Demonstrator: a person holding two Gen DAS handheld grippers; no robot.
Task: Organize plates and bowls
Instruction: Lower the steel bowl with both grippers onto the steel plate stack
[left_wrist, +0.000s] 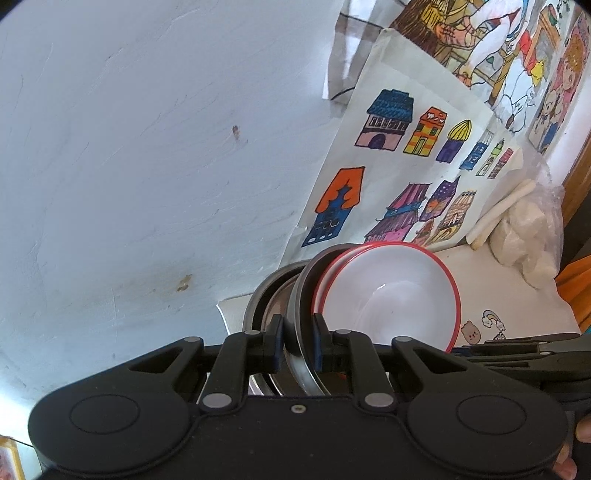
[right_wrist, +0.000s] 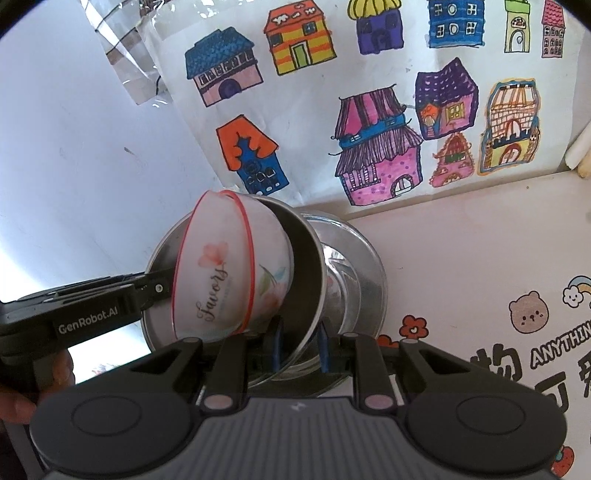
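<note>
A steel dish (right_wrist: 308, 258) with a dark inside is tilted on edge, and two nested white bowls (right_wrist: 221, 280) with red rims and a flower print lie in it. My right gripper (right_wrist: 301, 350) is shut on the dish's near rim. My left gripper (right_wrist: 162, 286) grips the same dish at its left rim. In the left wrist view, the left gripper (left_wrist: 297, 328) is shut on the steel rim (left_wrist: 301, 291), with a white bowl (left_wrist: 399, 295) to its right. A second steel bowl (right_wrist: 364, 273) rests on the table just behind the dish, also seen as a steel bowl (left_wrist: 264, 295) on the left.
Children's drawings of houses (right_wrist: 369, 110) lean on the pale wall behind the bowls. The table cover (right_wrist: 480, 258) carries cartoon stickers. A plastic bag of white lumps (left_wrist: 528, 240) and white sticks (left_wrist: 498, 210) lie at the back right. A hand (right_wrist: 14, 402) holds the left gripper.
</note>
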